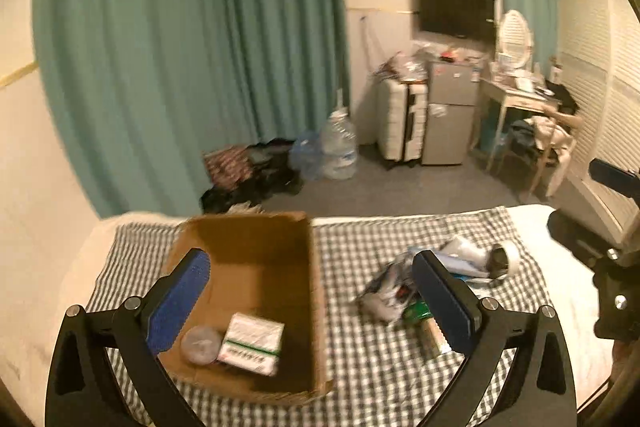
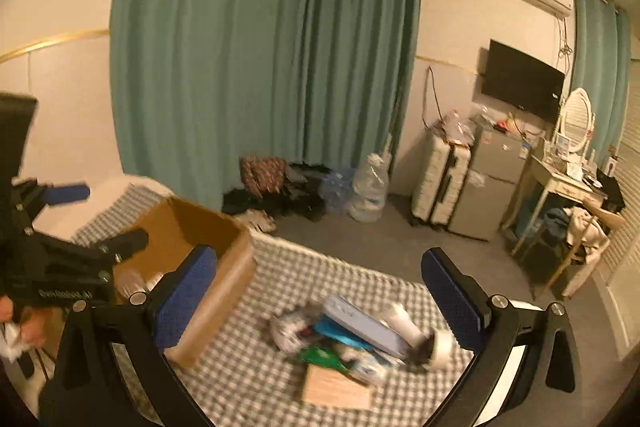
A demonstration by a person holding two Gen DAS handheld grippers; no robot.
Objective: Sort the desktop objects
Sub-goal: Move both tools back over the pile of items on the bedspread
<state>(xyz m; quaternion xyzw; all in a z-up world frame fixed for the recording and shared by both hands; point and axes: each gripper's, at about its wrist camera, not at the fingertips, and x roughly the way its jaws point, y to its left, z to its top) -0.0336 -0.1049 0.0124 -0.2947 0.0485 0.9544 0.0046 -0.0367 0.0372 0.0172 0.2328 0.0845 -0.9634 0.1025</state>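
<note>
Both grippers, left and right, are spread wide; nothing is held. The box lies below the left gripper, a carton inside. The pile lies ahead of the right gripper. Overlapped items may be dragged together if pinched carelessly.

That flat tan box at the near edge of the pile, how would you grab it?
Probably by its two long side edges, coming down from above with the right gripper. The tan box lies flat on the checked cloth, and its near half is clear of the pile, so open jaws could straddle it.
</note>
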